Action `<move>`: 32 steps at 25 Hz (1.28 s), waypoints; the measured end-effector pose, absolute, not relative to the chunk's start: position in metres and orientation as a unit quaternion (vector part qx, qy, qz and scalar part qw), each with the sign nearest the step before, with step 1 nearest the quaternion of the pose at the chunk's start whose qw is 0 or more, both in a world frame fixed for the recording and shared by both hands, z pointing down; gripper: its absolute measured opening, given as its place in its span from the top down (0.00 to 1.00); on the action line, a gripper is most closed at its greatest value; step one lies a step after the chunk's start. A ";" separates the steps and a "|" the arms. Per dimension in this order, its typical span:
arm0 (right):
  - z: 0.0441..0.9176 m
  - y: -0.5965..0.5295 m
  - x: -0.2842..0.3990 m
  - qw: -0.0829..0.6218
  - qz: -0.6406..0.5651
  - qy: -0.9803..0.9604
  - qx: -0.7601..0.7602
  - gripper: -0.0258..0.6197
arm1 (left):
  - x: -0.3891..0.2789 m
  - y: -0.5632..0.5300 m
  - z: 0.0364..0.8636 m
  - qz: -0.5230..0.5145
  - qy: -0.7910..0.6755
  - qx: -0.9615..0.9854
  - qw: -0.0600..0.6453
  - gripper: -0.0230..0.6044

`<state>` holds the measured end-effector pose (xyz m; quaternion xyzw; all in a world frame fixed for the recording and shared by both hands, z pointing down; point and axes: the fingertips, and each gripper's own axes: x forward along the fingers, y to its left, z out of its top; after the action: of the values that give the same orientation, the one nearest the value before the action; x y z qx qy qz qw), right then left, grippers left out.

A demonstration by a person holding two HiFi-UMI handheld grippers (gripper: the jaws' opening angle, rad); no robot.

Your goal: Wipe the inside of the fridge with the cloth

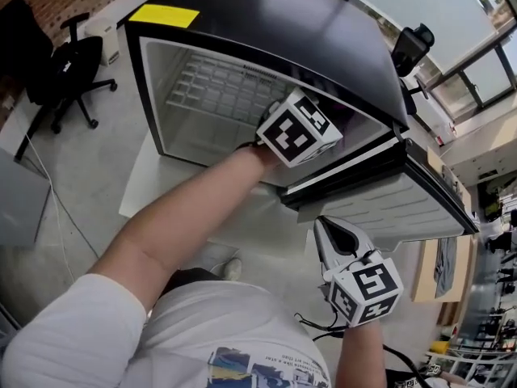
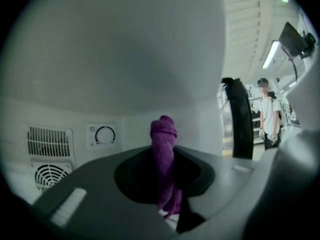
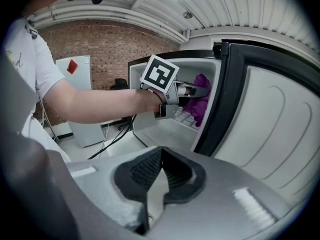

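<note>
— While reaching into the fridge (image 1: 266, 31), clamped tight with the left tongs (image 2: 166, 186) on a purple cloth (image 2: 163, 139), bunched upright between the jaws.

— And the right tongs (image 3: 161, 151)?

— Pressed together at the tips, gripping nothing. Held outside, low, just beside the open door (image 1: 396, 208).

— Where exactly with the cloth?

— Up in the white compartment, above the wire shelf (image 1: 214, 87), toward the side nearest the door. Touching a wall or not, impossible to tell.

— Anything else in there?

— On the white inner wall ahead of the left tongs: a round dial (image 2: 105, 135), a slatted vent (image 2: 49, 141) to its left, a round fan grille (image 2: 49, 176) below that.

— Any writing?

— Marks around the dial, too small to read. Yellow label (image 1: 164, 14) on the black top, no legible print. Black-and-white squares on both tongs' cubes, no words.

— Further out?

— Black office chair (image 1: 69, 63) on the floor off to the left. Beyond the door edge, a person (image 2: 270, 121) standing, white top, dark trousers.
</note>
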<state>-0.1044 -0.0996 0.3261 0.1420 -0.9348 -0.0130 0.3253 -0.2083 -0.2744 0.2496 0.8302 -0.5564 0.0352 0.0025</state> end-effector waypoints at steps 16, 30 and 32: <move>0.324 -0.113 -0.101 0.340 -0.030 -0.931 0.127 0.96 | -0.248 -0.311 0.255 0.022 -0.619 0.785 0.008 0.86; 0.330 -0.111 -0.114 0.352 -0.028 -0.928 0.121 0.96 | -0.278 -0.329 0.256 0.040 -0.670 0.741 -0.012 0.86; 0.329 -0.110 -0.121 0.348 -0.032 -0.930 0.116 0.96 | -0.282 -0.331 0.258 0.044 -0.674 0.737 -0.013 0.85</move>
<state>-0.1211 -0.1097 0.3289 0.1163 -0.9296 -0.0318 0.3484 -0.2823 -0.3310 0.2575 0.7370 -0.6744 0.0445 -0.0125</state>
